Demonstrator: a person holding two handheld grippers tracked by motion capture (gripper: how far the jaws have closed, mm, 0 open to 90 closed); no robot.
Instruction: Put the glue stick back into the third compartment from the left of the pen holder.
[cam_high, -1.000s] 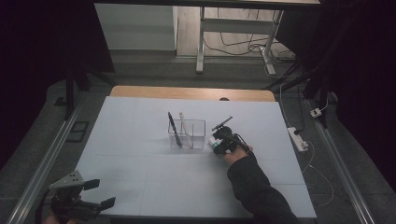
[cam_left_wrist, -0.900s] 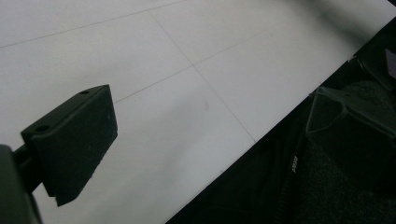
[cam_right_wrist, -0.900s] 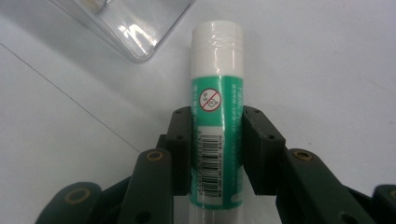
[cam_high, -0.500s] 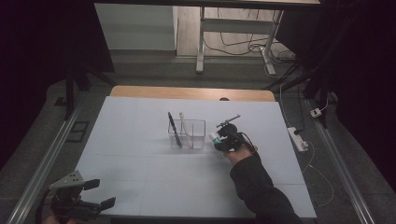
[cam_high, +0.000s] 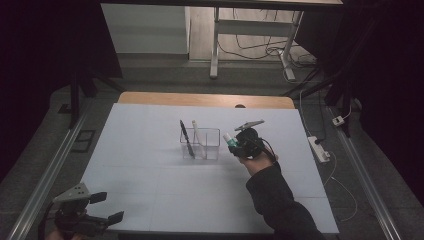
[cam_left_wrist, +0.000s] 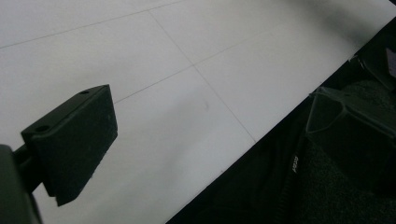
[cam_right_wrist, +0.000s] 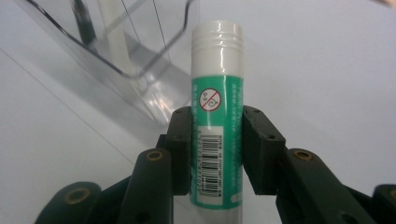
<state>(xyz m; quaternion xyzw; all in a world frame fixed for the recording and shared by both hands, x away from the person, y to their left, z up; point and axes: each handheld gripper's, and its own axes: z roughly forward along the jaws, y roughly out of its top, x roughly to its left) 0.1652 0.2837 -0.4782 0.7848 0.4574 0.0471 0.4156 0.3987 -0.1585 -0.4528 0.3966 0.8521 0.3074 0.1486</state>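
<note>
**Glue stick held beside the clear organizer, ready to go in**

The right gripper (cam_right_wrist: 217, 154) is clamped on a green-and-white glue stick (cam_right_wrist: 217, 121), one jaw on each side of the label, with the white cap pointing forward past the jaw tips. In the high view the right gripper (cam_high: 239, 143) sits just to the 3 o'clock side of the clear organizer (cam_high: 200, 143), which stands near the middle of the white table (cam_high: 150, 190). The stick's cap (cam_high: 228, 137) points toward 10 o'clock, at the organizer's near wall but apart from it.

To do this step well, I judge the stick should be lifted above the rim first, then tipped so the cap clears the thin transparent wall; the wall looks light enough to slide if nudged. The right-hand compartment looks free. The black pen (cam_high: 186, 138) and the white pen (cam_high: 196, 131) lean in the left part, so aiming toward 3 o'clock within the organizer avoids knocking them. The jaws should let go only once the stick's lower end is inside.

From the right gripper view, the organizer (cam_right_wrist: 126, 42) lies at 11 o'clock of the stick, close but not touching.

The left gripper (cam_high: 102, 207) waits at the table's 7 o'clock corner, jaws spread and holding nothing.
</note>
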